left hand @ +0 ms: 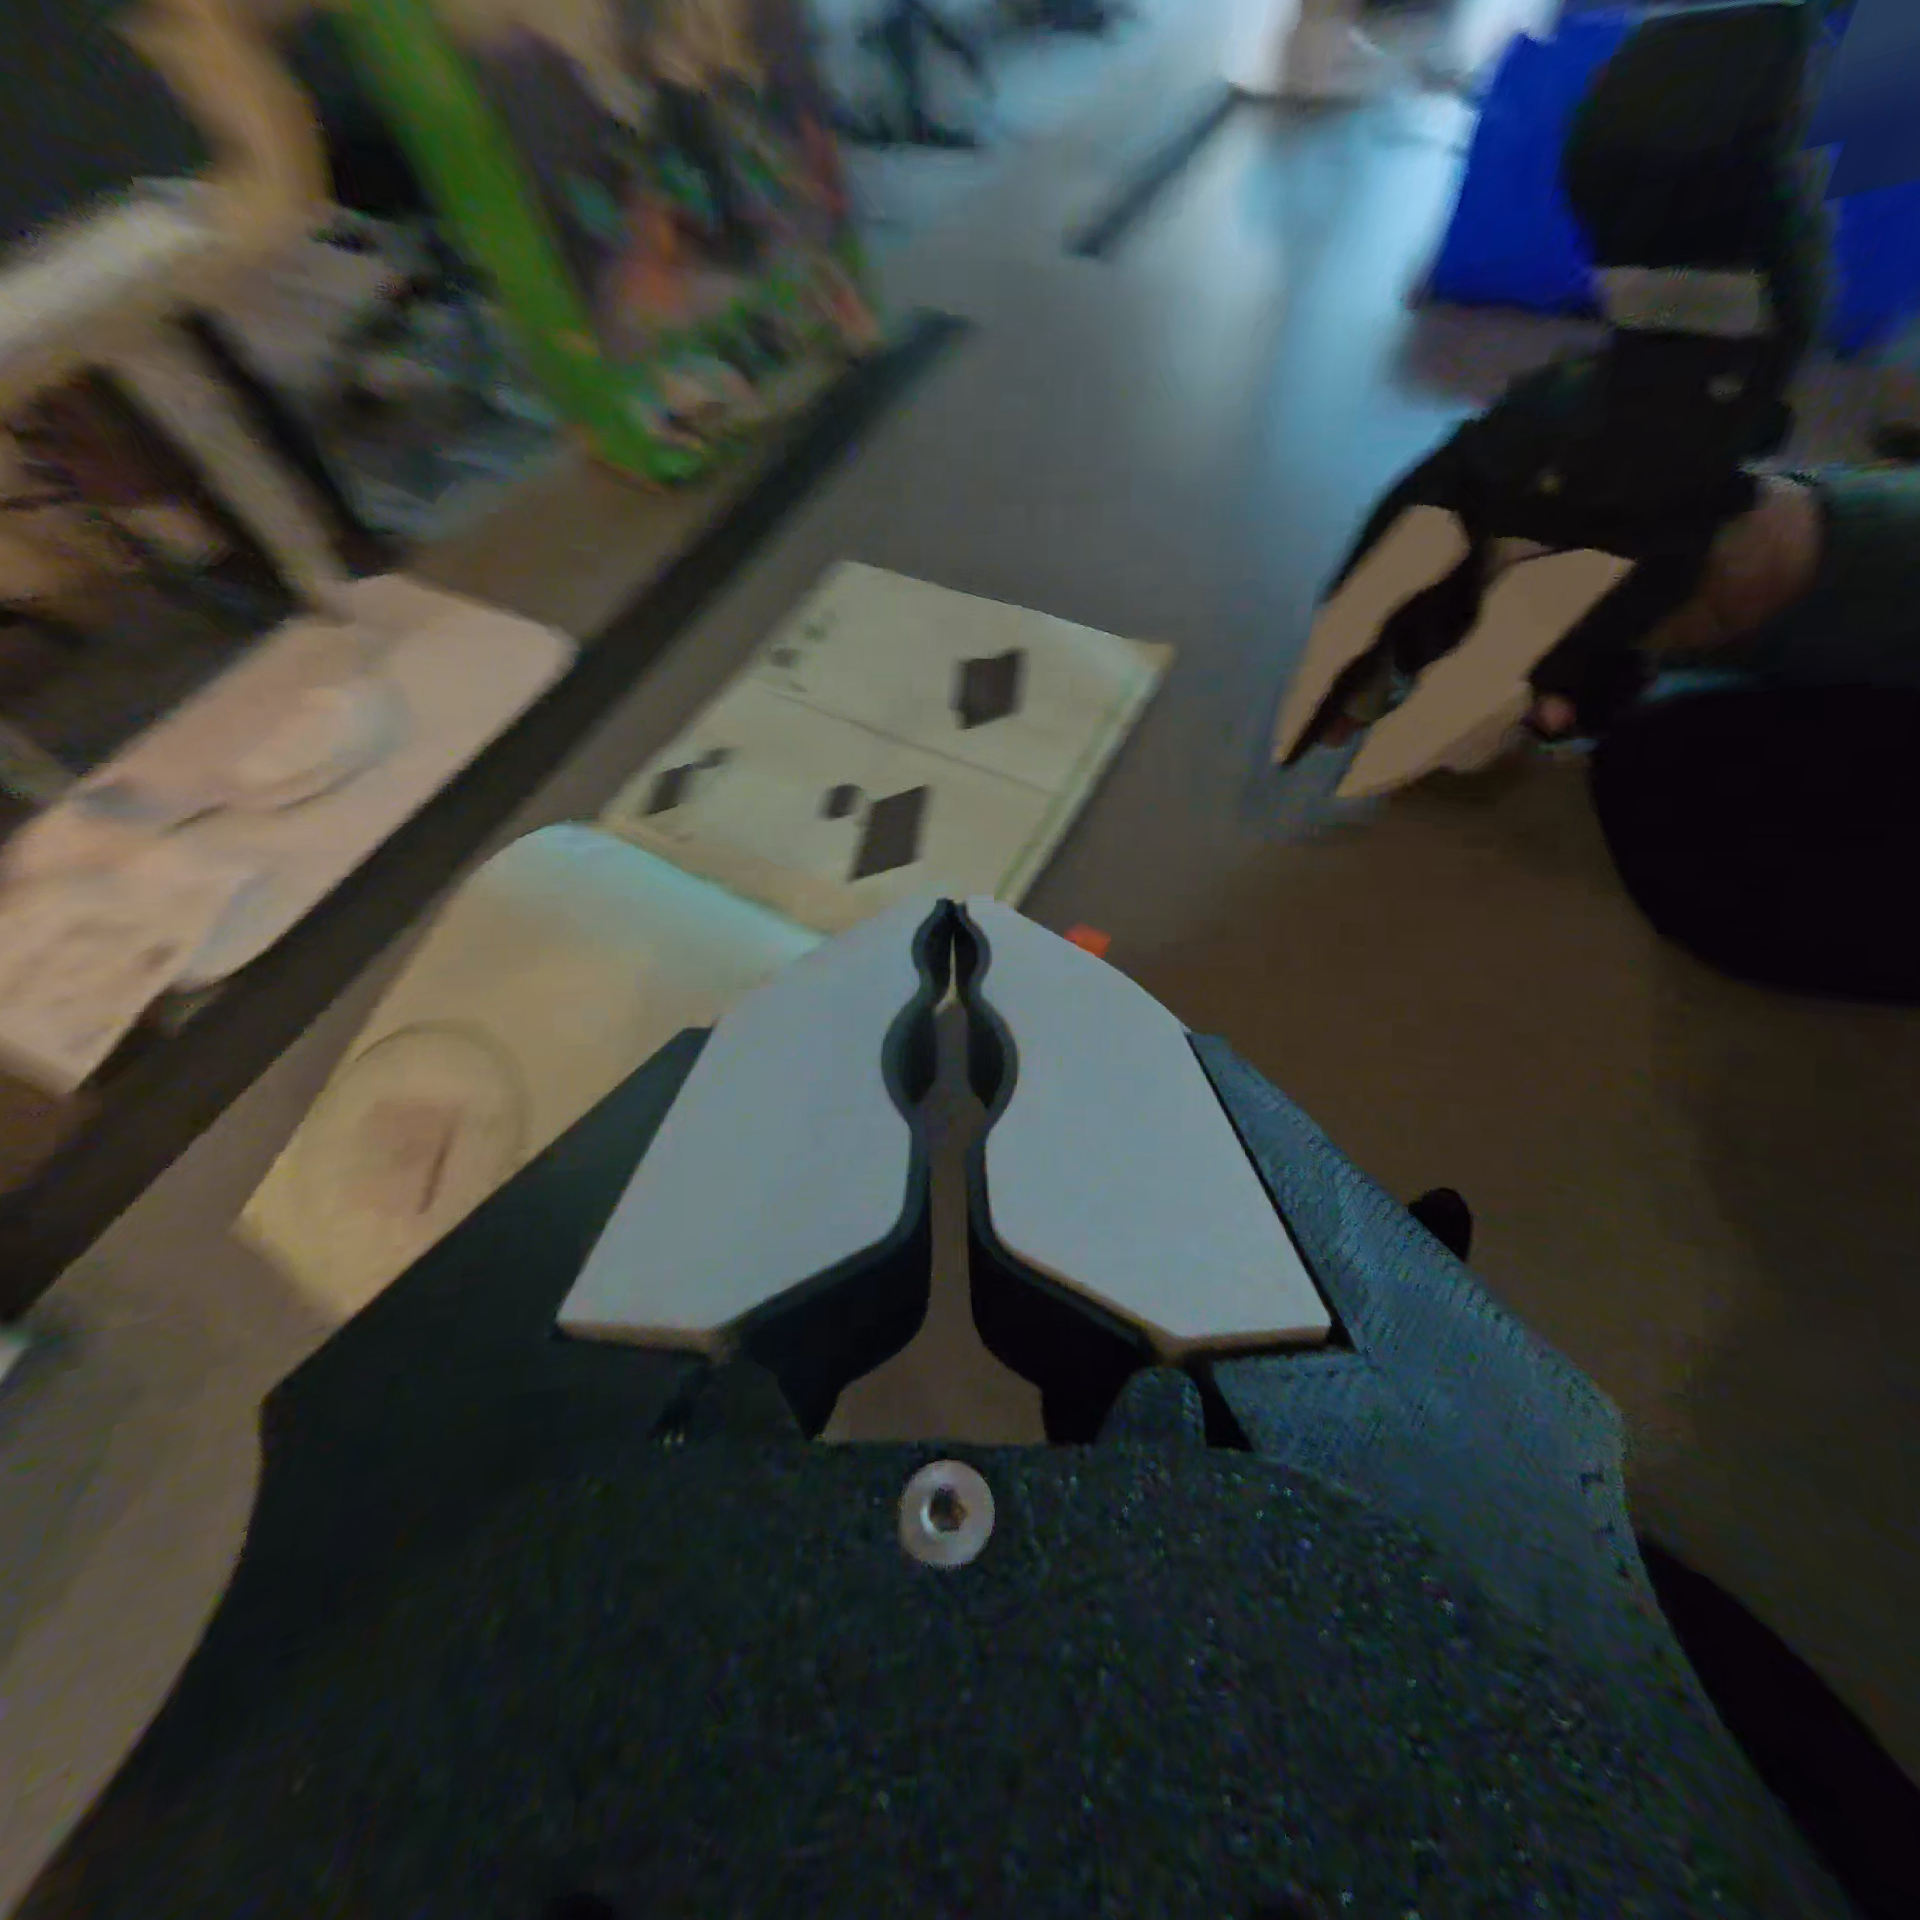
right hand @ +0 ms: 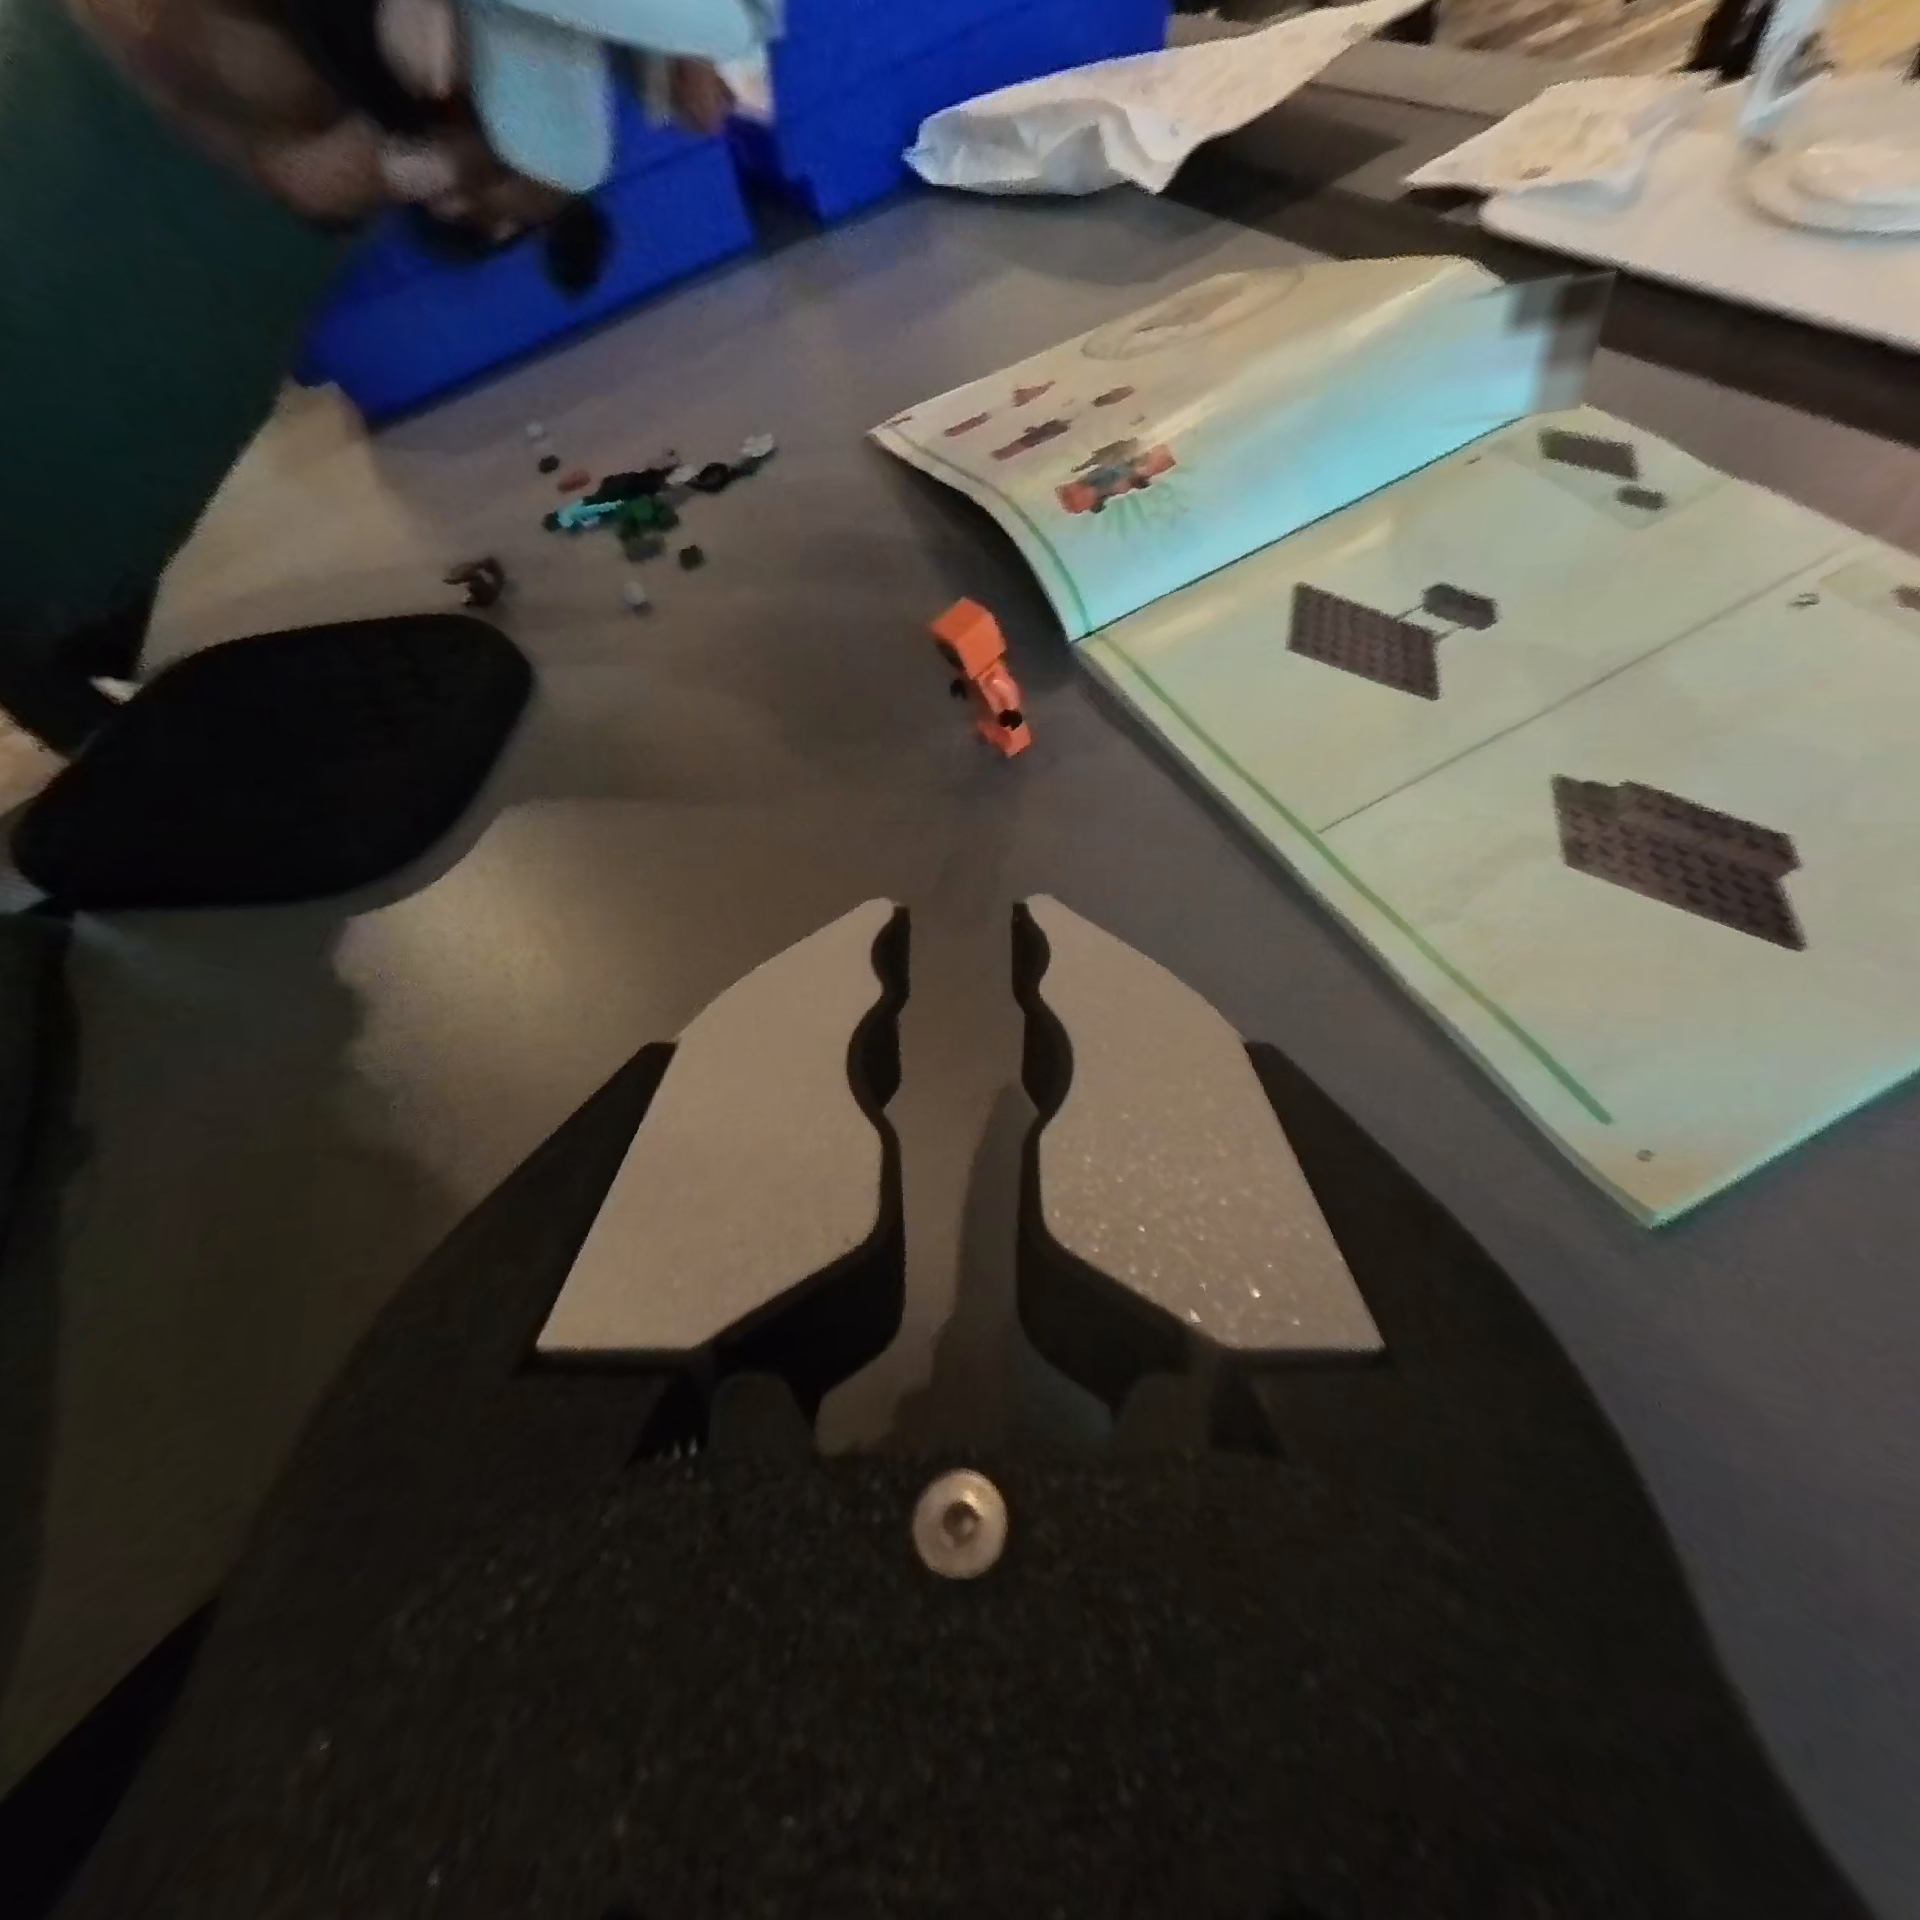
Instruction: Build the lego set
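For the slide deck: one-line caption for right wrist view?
Open right gripper faces orange lego figure beside open instruction booklet.

One open instruction booklet (right hand: 1455,727) lies on the bench (right hand: 727,935) alongside one orange Lego figure (right hand: 982,681) and one scattered pile of small loose bricks (right hand: 634,504), too blurred to count. Two blue bins (right hand: 727,156) stand behind, and two grippers are in view, the left gripper (left hand: 954,935) and the right gripper (right hand: 961,914).

Dark grey tabletop (right hand: 727,831), matte, lit dimly with a cool bluish sheen toward its far end. Blue bins (right hand: 582,270) stood along the far edge. A black strip (left hand: 520,831) ran across the surface. Blurred green and brown clutter (left hand: 499,260) lay beyond it.
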Tool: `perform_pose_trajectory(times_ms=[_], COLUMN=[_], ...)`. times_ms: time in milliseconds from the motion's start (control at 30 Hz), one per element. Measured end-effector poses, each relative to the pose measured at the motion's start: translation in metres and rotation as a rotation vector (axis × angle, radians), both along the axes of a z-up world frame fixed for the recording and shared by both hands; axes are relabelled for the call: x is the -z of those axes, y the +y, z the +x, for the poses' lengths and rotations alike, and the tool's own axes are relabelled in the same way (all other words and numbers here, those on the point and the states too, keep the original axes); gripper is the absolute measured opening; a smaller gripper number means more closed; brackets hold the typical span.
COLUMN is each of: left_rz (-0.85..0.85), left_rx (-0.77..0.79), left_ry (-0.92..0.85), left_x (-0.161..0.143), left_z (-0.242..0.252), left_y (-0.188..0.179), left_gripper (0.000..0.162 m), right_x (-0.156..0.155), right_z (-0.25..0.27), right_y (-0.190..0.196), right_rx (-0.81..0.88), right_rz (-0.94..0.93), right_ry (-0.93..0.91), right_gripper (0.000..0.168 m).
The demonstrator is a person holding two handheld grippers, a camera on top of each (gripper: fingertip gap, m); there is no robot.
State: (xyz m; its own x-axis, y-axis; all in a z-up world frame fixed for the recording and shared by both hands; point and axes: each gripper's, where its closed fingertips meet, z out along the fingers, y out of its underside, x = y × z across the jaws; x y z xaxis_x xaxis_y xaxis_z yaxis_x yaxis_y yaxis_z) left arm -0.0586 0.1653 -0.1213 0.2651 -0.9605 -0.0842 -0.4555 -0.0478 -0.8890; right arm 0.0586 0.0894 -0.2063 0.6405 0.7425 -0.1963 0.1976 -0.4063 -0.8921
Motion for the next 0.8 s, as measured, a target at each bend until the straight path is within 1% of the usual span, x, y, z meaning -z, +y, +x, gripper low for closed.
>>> perform_pose_trajectory(times_ms=[67,167,267,400,500,567,667,733,800], left_rz=[0.022,0.054,0.029,-0.011,-0.028,-0.031,-0.004,-0.02,-0.01], left_rx=[-0.083,-0.181,-0.227,-0.26,-0.304,-0.328,-0.36,-0.366,-0.371], left_ry=[-0.037,-0.072,-0.106,-0.152,-0.192,-0.23,-0.237,-0.23,-0.235], left_x=[0.002,0.01,0.023,0.037,0.04,0.038,0.043,0.051,0.05], left_z=[-0.02,-0.043,-0.052,-0.051,-0.051,-0.053,-0.057,-0.059,-0.06], left_y=[-0.003,-0.016,-0.035,-0.058,-0.066,-0.069,-0.068,-0.067,-0.067], left_gripper=[0.0,0.0,0.0,0.0,0.0,0.0,0.0,0.0,0.0], right_x=[-0.005,-0.012,-0.015,-0.015,-0.013,-0.011,-0.006,-0.003,0.002], right_z=[0.001,0.004,0.002,-0.004,-0.009,-0.014,-0.024,-0.031,-0.035], right_y=[0.0,-0.001,-0.007,-0.018,-0.026,-0.03,-0.034,-0.033,-0.032], right_rx=[0.032,0.098,0.152,0.213,0.264,0.304,0.331,0.33,0.324], right_rz=[0.02,0.048,0.053,0.024,0.002,-0.005,-0.012,-0.013,-0.023], right_ry=[-0.03,-0.093,-0.134,-0.164,-0.186,-0.199,-0.191,-0.175,-0.166], right_gripper=[0.016,0.009,0.0,0.0,0.0,0.0,0.0,0.0,0.0])
